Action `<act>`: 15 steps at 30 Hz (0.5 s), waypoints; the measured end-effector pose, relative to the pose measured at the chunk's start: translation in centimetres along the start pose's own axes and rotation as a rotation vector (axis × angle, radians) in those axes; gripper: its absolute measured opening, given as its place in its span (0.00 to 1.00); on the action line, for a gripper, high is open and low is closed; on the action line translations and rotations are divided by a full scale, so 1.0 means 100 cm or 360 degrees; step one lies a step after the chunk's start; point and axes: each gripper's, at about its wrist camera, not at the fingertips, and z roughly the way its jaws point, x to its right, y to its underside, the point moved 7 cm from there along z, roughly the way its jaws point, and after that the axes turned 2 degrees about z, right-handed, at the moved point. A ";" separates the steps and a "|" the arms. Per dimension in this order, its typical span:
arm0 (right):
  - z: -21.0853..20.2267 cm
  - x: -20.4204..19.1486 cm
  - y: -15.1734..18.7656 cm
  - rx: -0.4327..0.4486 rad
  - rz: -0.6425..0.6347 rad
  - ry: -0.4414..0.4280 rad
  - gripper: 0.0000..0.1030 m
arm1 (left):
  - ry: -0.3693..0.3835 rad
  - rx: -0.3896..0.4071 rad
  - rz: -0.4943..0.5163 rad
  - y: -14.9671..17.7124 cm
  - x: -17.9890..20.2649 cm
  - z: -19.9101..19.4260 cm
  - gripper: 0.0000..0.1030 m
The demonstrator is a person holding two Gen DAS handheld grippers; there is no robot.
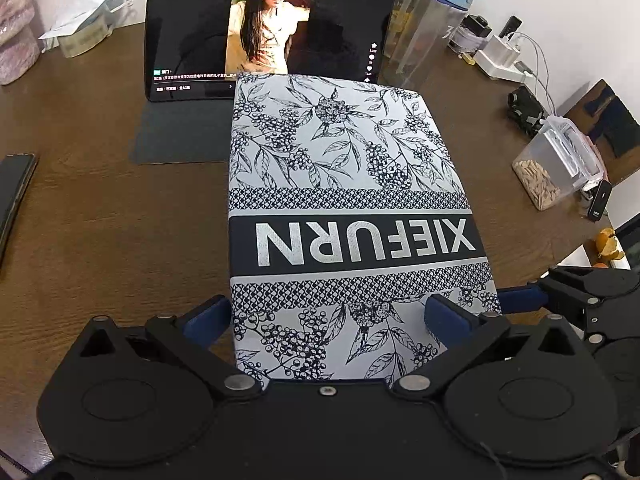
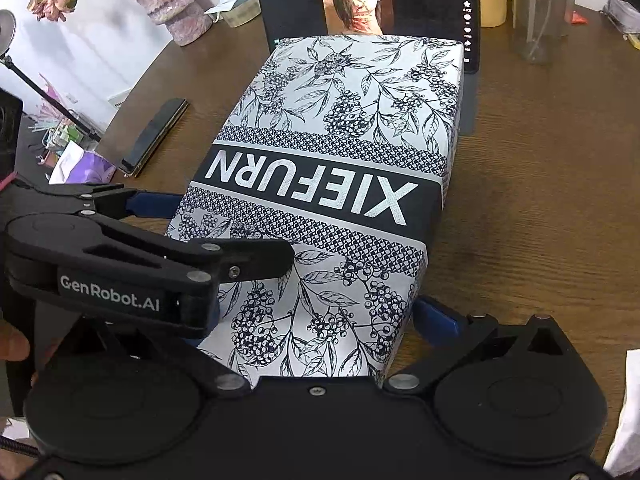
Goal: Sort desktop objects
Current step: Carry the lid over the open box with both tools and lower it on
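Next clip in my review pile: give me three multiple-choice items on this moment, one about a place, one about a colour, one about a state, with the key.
1. Where is the tablet relative to the patterned box?
A. under it
B. standing behind its far end
C. lying flat on its lid

2. What colour is the band behind the XIEFURN lettering?
A. red
B. green
C. dark navy

3. How are the left gripper fingers set?
A. spread, one on each side of the box's near end
C. pinching a phone
B. closed in empty air

Key: 1 B, the lit screen rises past the box's far edge. 2 C, white letters sit on a dark stripe. 3 A, a blue pad shows beside each box side.
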 end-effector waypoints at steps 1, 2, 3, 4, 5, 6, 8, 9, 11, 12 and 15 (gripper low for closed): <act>0.000 0.000 0.000 0.0002 -0.0002 -0.0003 1.00 | 0.0005 -0.0002 -0.0004 -0.001 -0.001 0.001 1.00; 0.000 0.000 -0.001 0.0004 -0.0002 -0.0006 1.00 | 0.0010 -0.0005 -0.0008 -0.001 -0.001 0.001 1.00; -0.001 0.001 -0.001 0.0006 -0.0003 -0.0009 1.00 | 0.0014 -0.0005 -0.0007 -0.001 -0.001 0.002 1.00; -0.001 0.001 -0.002 0.0011 0.0002 -0.0013 1.00 | 0.0016 -0.0006 -0.0007 -0.002 -0.002 0.002 1.00; -0.001 0.001 -0.003 0.0016 0.0008 -0.0017 1.00 | 0.0018 -0.0004 -0.0007 -0.002 -0.002 0.002 1.00; -0.001 0.001 -0.003 0.0021 0.0015 -0.0021 1.00 | 0.0020 -0.0003 -0.0006 -0.002 -0.002 0.003 1.00; -0.002 0.001 -0.004 0.0024 0.0022 -0.0028 1.00 | 0.0021 -0.0001 -0.0001 -0.002 -0.001 0.003 1.00; -0.002 0.000 -0.004 0.0024 0.0023 -0.0031 1.00 | 0.0022 0.0002 0.0000 -0.002 -0.001 0.003 1.00; -0.003 0.000 -0.004 0.0025 0.0023 -0.0032 1.00 | 0.0023 0.0010 0.0006 -0.001 -0.001 0.002 1.00; -0.003 -0.001 -0.003 0.0026 0.0023 -0.0031 1.00 | 0.0024 0.0013 0.0007 -0.001 -0.001 0.002 1.00; -0.004 -0.001 -0.003 0.0028 0.0026 -0.0024 1.00 | 0.0026 0.0010 0.0000 -0.001 -0.001 0.003 1.00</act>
